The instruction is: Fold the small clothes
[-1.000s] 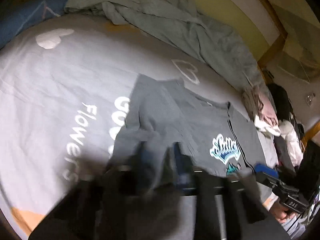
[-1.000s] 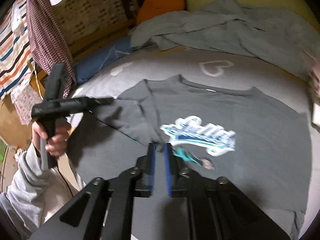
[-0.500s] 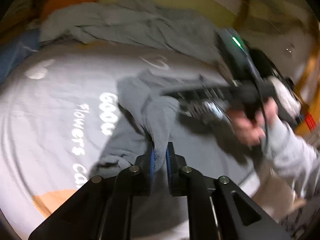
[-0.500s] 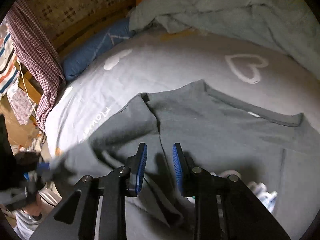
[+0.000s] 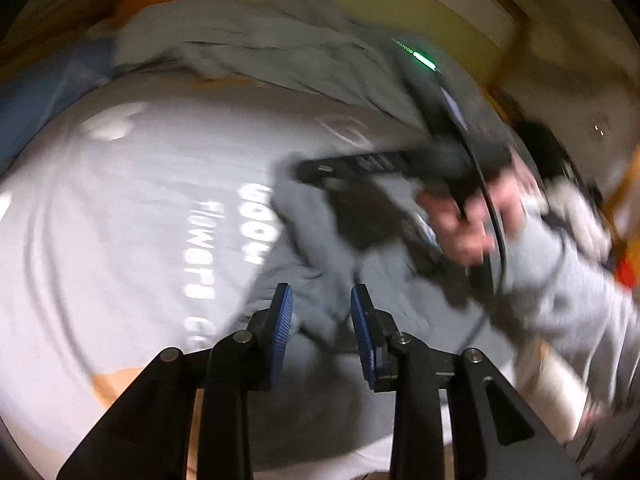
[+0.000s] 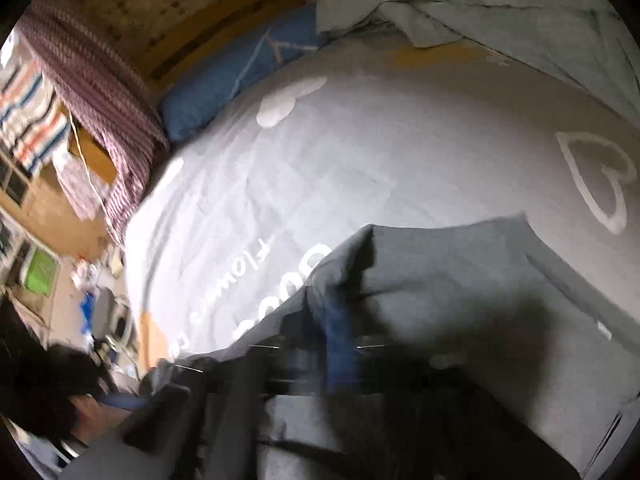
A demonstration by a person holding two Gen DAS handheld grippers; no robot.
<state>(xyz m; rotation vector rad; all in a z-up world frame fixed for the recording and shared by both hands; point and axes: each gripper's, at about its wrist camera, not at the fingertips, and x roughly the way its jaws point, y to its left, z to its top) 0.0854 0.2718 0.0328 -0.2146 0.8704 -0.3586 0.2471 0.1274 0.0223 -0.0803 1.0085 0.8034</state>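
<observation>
Left wrist view: soft, light dark-grey cotton T-shirt (image 5: 320, 236) bunched on the pale-grey printed bed cover (image 5: 120, 240), just ahead of the opening left claw (image 5: 322, 300).
Cloth lies between its blue pads, unpinched; best gripped at hem or sleeve edges. Right claw (image 6: 340, 344) is blurred, apparently clamped shut on the shirt's edge. Shirt crumpled, its long axis unclear.

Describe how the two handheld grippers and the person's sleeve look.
The left gripper has a black, angular frame with round silver bolts and two ribbed blue pads. The right gripper is a long black bar on a pistol-style handle, with a green light and a black cable. The sleeve is light grey.
</observation>
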